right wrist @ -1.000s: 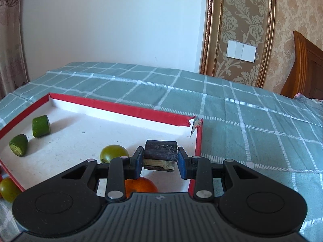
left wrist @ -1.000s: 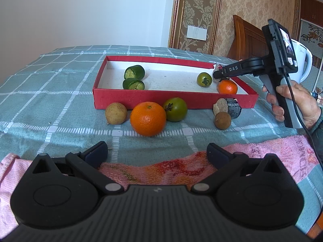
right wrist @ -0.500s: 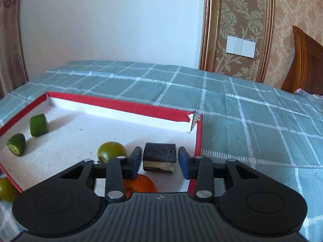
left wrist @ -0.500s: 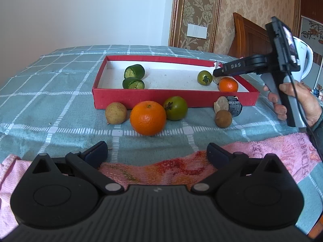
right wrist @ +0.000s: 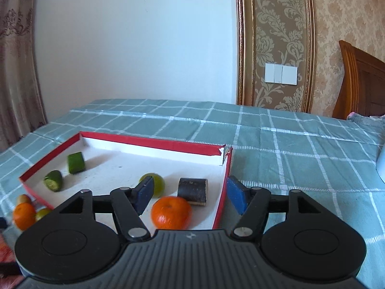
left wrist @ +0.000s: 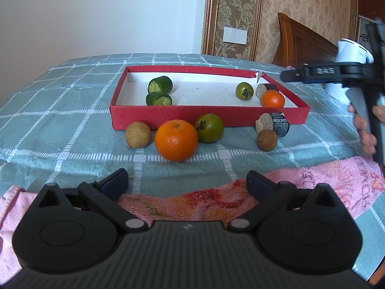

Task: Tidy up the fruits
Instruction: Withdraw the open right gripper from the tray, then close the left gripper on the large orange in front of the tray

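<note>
I see the dark cut piece (right wrist: pixel 193 190) lying in the red tray (right wrist: pixel 154 142) beside a small orange (right wrist: pixel 171 213) (nothing clamps it); my right gripper (right wrist: pixel 190 195) is opening above, left gripper (left wrist: pixel 186 183) spread wide, empty.

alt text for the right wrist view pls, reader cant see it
The right gripper, its fingers opening and holding nothing, hovers over the near right corner of a red tray on a green checked bedspread. Below it lie a dark cut cylinder piece, a small orange and a green tomato; two cut green pieces sit at the tray's left end.
</note>
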Action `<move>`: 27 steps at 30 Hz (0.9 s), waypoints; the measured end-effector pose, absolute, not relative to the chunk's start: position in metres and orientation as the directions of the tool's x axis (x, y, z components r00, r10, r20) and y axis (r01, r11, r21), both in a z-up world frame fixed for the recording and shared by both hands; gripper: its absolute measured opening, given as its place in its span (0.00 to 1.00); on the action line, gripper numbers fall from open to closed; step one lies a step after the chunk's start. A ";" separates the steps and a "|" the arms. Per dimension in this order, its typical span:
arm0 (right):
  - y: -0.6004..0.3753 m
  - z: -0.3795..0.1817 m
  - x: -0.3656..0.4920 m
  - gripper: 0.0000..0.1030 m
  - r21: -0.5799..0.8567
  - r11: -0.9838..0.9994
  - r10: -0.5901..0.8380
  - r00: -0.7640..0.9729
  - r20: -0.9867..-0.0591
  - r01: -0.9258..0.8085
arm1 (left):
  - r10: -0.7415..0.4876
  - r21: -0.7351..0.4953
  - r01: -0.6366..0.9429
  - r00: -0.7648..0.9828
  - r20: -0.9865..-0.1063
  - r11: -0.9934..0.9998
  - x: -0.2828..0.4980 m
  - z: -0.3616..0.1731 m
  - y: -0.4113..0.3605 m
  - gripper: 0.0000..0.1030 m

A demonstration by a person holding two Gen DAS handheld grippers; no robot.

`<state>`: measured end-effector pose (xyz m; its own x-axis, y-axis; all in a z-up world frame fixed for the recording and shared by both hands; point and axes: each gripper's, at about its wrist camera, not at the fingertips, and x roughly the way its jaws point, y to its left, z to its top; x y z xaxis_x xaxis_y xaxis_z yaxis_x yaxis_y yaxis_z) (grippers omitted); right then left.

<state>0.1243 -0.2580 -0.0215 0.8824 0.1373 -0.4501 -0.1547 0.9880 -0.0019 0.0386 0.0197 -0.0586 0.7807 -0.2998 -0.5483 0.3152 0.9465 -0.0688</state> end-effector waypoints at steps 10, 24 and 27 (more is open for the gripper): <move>-0.242 -0.038 0.066 0.72 -0.077 0.965 0.187 0.863 -0.470 -0.251 | -0.297 -0.069 0.311 0.782 -0.548 0.948 0.039 -0.058 0.018 1.00; -0.249 -0.066 0.075 0.78 -0.044 0.974 0.152 0.782 -0.605 -0.223 | -0.135 0.051 0.185 0.852 -0.506 0.981 0.053 -0.046 0.001 0.83; -0.248 -0.067 0.075 0.85 -0.045 0.974 0.149 0.778 -0.610 -0.221 | -0.122 0.067 0.179 0.857 -0.501 0.982 0.059 -0.046 -0.004 0.82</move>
